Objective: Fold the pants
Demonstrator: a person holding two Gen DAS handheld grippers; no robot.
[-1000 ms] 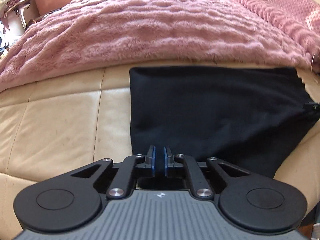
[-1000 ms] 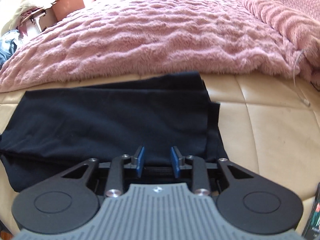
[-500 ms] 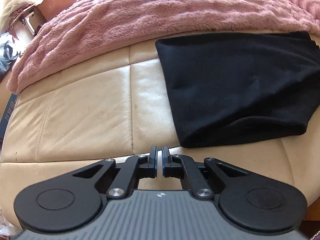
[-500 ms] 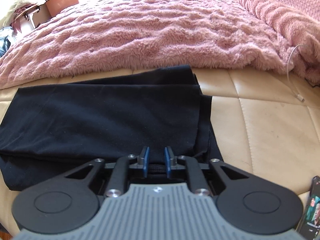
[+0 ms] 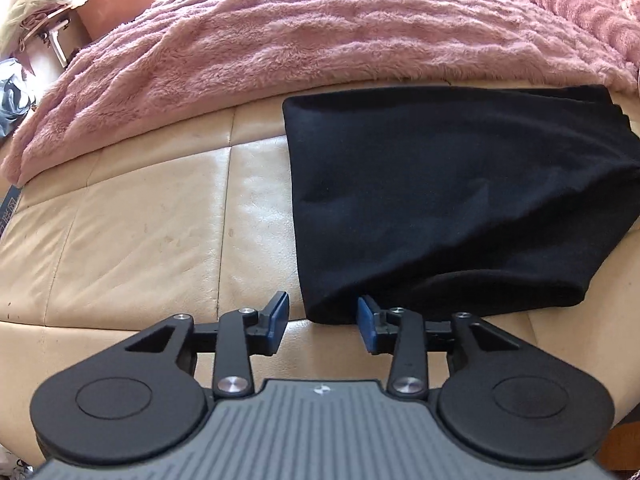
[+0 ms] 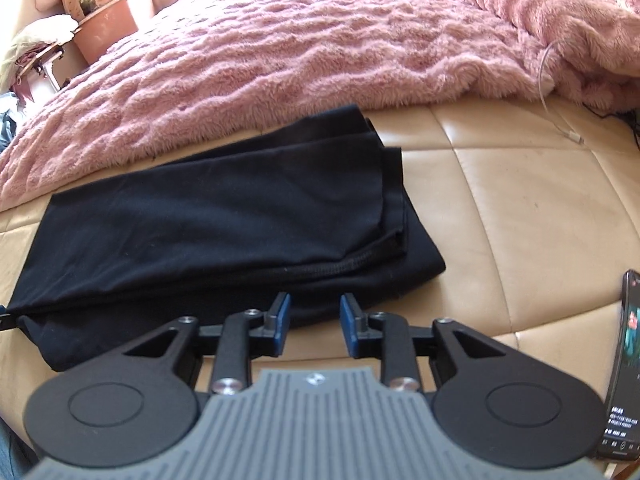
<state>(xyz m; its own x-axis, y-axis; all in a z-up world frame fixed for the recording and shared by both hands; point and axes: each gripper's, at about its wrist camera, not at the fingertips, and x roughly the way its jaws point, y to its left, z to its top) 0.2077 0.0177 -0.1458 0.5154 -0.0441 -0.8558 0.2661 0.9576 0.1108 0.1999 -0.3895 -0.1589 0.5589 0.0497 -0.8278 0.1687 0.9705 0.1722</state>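
Note:
The black pants (image 5: 460, 200) lie folded into a flat stack on the cream leather surface (image 5: 140, 232). My left gripper (image 5: 323, 320) is open and empty, its jaws straddling the near left corner of the pants. In the right wrist view the pants (image 6: 208, 216) show layered edges and a seam at their right end. My right gripper (image 6: 313, 323) is open and empty, just in front of the near edge of the pants.
A pink fluffy blanket (image 5: 320, 32) covers the far side behind the pants. A phone (image 6: 624, 360) with its screen lit stands at the right edge. A white cable (image 6: 560, 120) lies near the blanket. Pots and clutter (image 6: 100, 32) stand at the far left.
Both grippers have opened wide. The left gripper moved back toward the near left corner of the pants. The right gripper pulled back slightly from the near edge.

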